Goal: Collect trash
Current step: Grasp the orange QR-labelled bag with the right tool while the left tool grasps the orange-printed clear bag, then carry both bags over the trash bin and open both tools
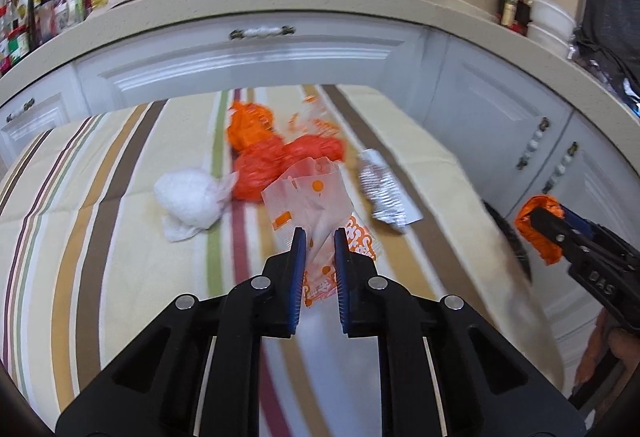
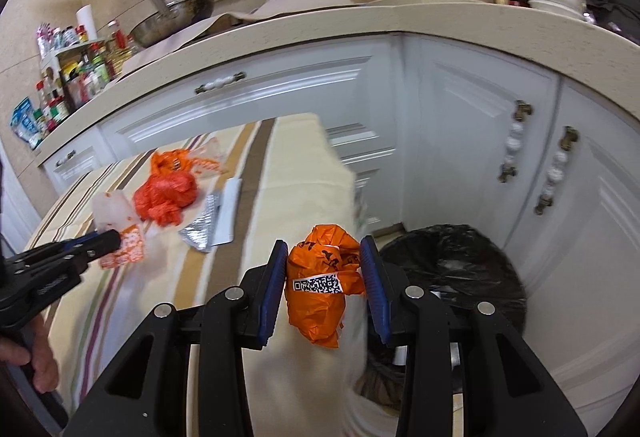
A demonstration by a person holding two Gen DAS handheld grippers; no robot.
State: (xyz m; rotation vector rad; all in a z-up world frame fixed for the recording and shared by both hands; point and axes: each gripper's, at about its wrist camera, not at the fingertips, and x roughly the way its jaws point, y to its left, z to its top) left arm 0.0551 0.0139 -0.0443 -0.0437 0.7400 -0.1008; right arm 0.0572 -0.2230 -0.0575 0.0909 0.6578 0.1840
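Left wrist view first. Left gripper [image 1: 320,237] is clenched on a thin translucent wrapper with orange print [image 1: 310,197], the pads pinching its gathered lower end so the sheet stands up between them. It hangs over the middle of the striped tablecloth [image 1: 100,197]. More trash lies toward the cloth's far edge: a crumpled white tissue wad [image 1: 188,203] on the left, a red-orange plastic bag [image 1: 280,161] in the middle, a flattened silver foil pack [image 1: 386,193] on the right, all close together but the foil apart from the bag. At the cloth's right edge the right gripper [image 1: 538,225] shows side-on with something orange in its tips.

Right wrist view. Right gripper [image 2: 323,257] is grasping a crumpled orange bag with a QR label [image 2: 320,285]; the jaws stand partly apart because the bundle fills them. It is carried past the near right corner of the tablecloth [image 2: 288,173], beside the bin lined with a black bag [image 2: 460,265] that stands on the floor by the white cabinets [image 2: 460,125]. My reading: the drop into the bin is next, and the bundle looks not quite over the opening. The left gripper [image 2: 116,237] appears at the cloth's left side, a hand [image 2: 38,361] below it.
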